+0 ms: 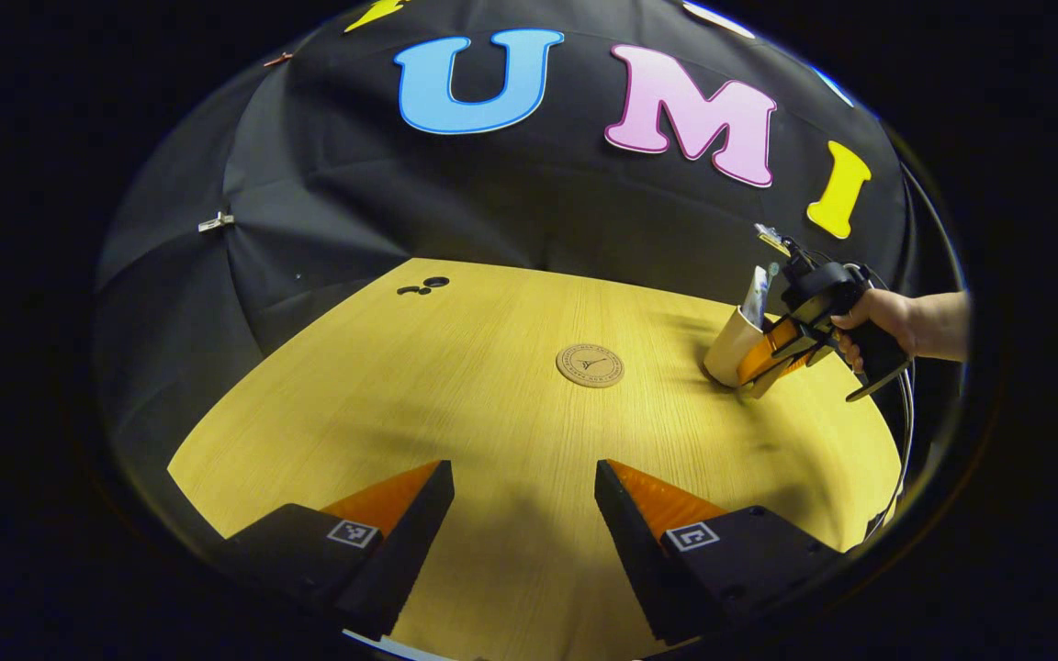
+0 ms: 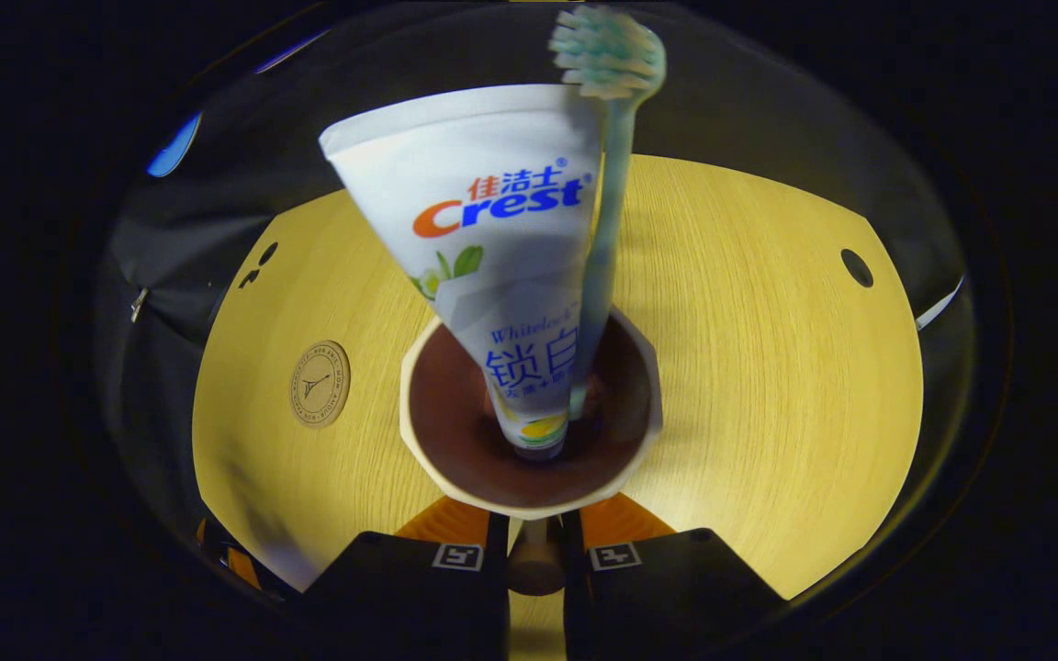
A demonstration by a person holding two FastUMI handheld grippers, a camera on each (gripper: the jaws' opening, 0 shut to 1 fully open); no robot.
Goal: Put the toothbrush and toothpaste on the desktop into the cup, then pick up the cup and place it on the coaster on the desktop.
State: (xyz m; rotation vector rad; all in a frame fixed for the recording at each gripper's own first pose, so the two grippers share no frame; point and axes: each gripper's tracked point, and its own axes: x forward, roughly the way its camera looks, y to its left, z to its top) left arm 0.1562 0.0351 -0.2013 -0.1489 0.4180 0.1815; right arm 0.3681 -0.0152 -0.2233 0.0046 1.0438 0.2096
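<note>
Nearest us, our left gripper point(image 1: 522, 500) hangs released above the wood-grain desktop point(image 1: 455, 386). Our right gripper point(image 2: 536, 542) clenches the handle of one tilted beige cup point(image 2: 529, 408) holding one toothpaste point(image 2: 492, 248) tube and one toothbrush point(image 2: 604, 184). One round cork coaster point(image 1: 590, 365) lies apart.

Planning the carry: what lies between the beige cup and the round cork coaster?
Only bare wooden tabletop lies between beige cup and round cork coaster, as the left gripper view shows.
</note>
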